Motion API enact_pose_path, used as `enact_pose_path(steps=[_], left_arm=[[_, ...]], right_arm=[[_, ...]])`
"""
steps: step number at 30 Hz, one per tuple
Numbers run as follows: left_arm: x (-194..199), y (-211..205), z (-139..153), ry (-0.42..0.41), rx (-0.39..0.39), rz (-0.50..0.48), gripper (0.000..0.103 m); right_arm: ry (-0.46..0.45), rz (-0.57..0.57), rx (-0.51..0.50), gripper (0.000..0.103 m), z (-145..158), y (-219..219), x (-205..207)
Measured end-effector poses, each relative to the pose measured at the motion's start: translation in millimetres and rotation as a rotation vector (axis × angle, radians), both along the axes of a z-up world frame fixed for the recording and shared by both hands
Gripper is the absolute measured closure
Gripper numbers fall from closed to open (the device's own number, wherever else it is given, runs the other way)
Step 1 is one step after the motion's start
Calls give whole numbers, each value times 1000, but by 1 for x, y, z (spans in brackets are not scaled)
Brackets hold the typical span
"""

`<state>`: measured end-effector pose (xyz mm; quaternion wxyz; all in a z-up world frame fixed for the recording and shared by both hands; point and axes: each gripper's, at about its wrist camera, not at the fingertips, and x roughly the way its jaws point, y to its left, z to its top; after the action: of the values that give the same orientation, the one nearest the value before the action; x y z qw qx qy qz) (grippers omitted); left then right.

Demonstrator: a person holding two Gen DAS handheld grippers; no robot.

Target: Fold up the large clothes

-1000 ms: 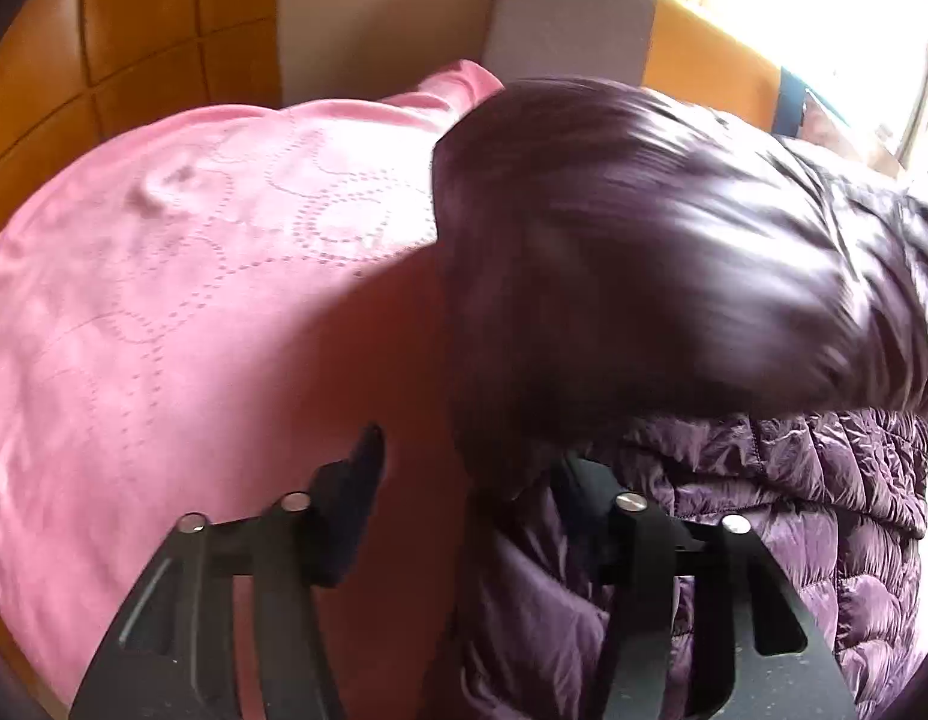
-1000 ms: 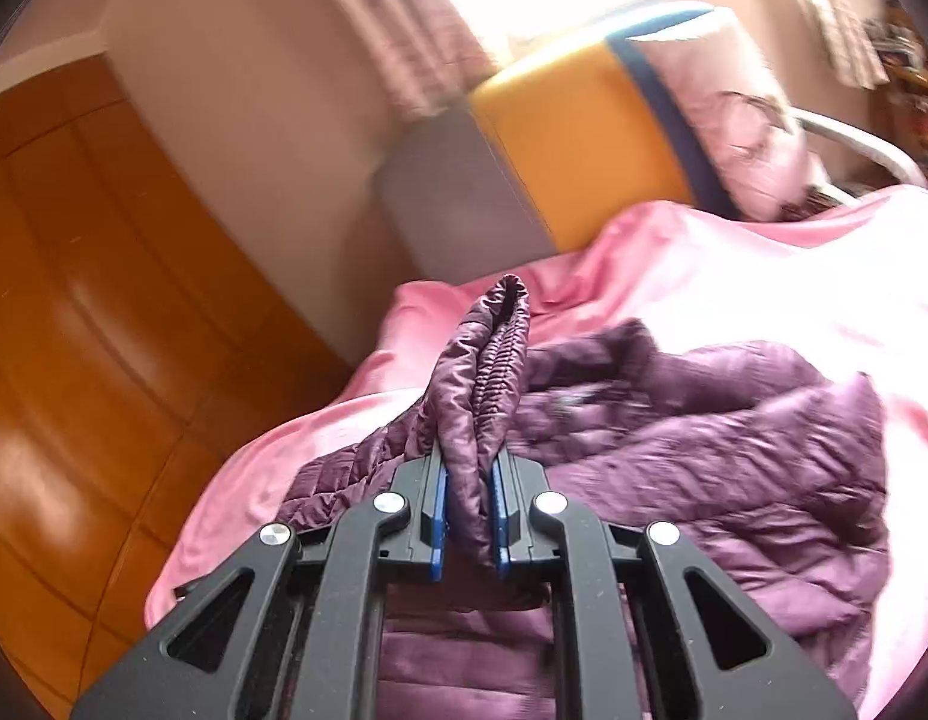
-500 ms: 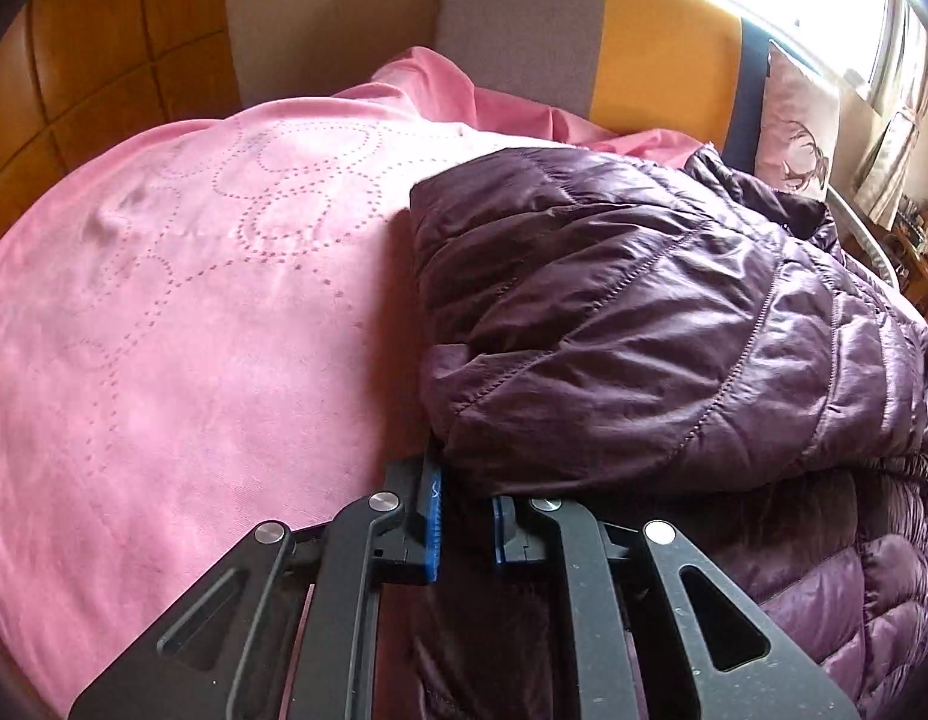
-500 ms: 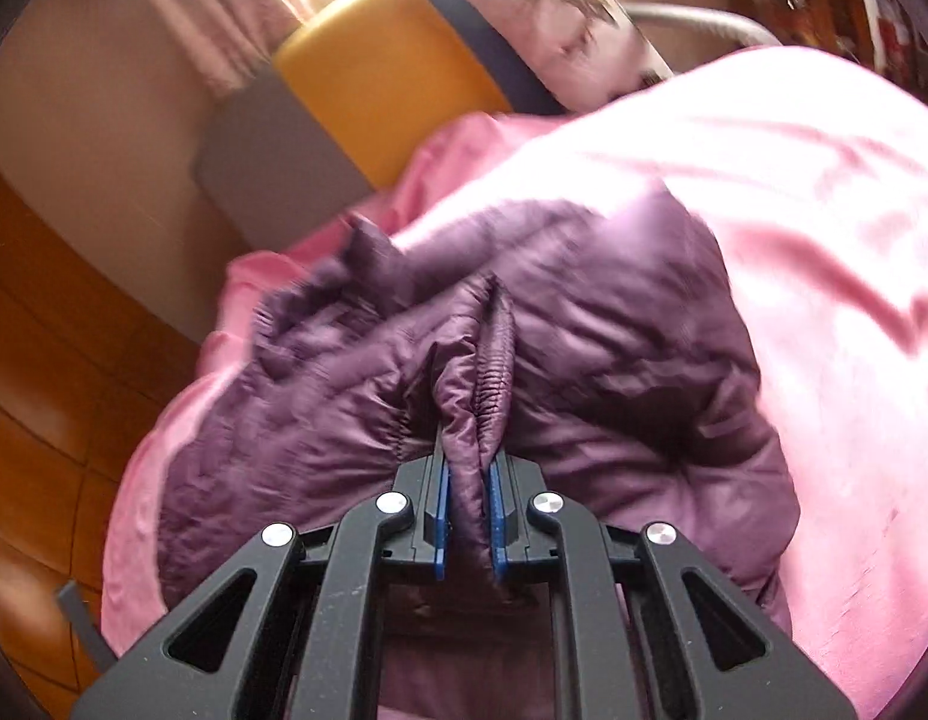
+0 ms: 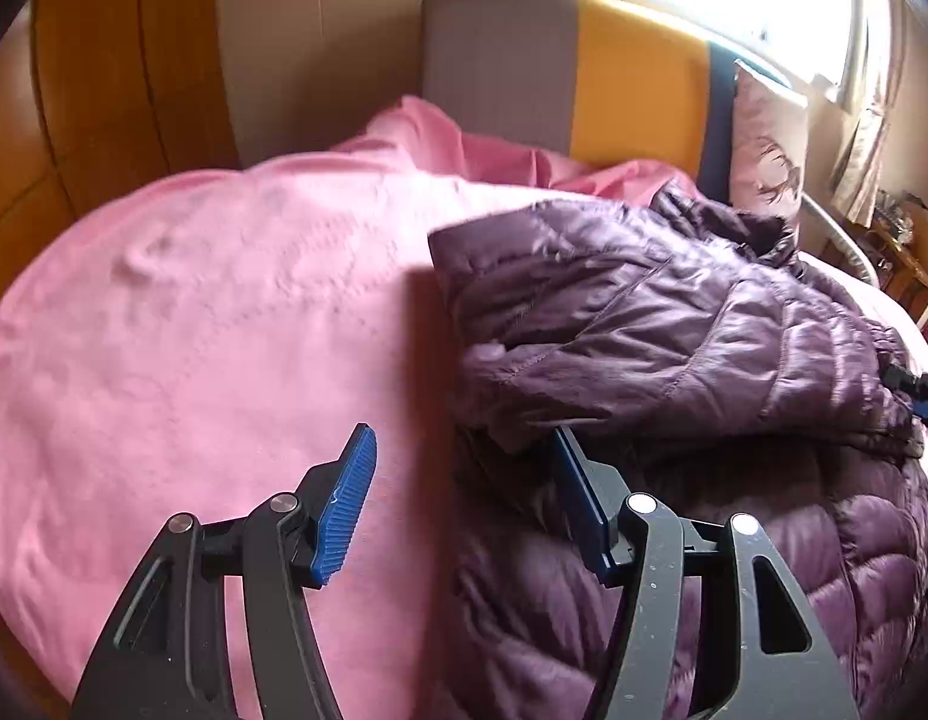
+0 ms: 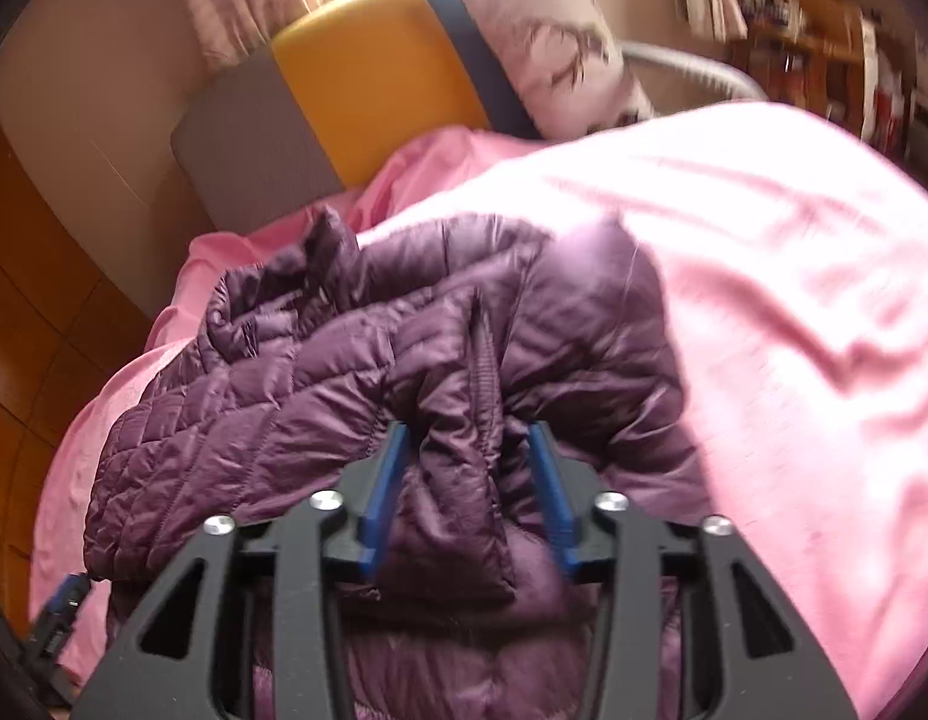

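A purple quilted jacket (image 5: 673,330) lies folded over itself on the pink blanket (image 5: 194,330). My left gripper (image 5: 464,480) hovers at the jacket's left edge, jaws opening. Its right pad is by the folded hem, its left pad over bare blanket, and neither presses on anything. In the right wrist view the jacket (image 6: 284,396) fills the middle. My right gripper (image 6: 466,468) is opening too. A ribbed cuff fold (image 6: 484,360) stands loose between its blue pads. The right gripper's tip (image 5: 919,390) shows at the jacket's far side.
A grey, yellow and blue headboard (image 5: 583,72) backs the bed, with a patterned pillow (image 6: 553,48) against it. Wooden panels (image 5: 104,90) run along the left. Shelves with clutter (image 6: 823,42) stand at the far right. Pink blanket (image 6: 793,300) spreads right of the jacket.
The right gripper sank with the cuff onto the jacket and spread its jaws. The left gripper, shut at the hem half a second ago, has let go and drawn back slightly.
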<state>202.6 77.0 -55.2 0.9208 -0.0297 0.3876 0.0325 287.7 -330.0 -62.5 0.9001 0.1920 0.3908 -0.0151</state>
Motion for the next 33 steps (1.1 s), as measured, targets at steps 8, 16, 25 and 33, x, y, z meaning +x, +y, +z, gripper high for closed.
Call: enact_pose_path(steps=[8,16,25,33], left_arm=[[13,-12,28,-71,-88,-26,44],[64,-50,-8,50,-77,-114,44],[67,-30,-26,78,-191,-107,44],[94,56,-16,74,-477,23,39]], right_arm=[[-3,156,-59,40,-1,59,12],[54,113,-83,36,-34,55,29],[73,137,-136,34,-55,60,40],[62,145,-133,30,-56,64,42]])
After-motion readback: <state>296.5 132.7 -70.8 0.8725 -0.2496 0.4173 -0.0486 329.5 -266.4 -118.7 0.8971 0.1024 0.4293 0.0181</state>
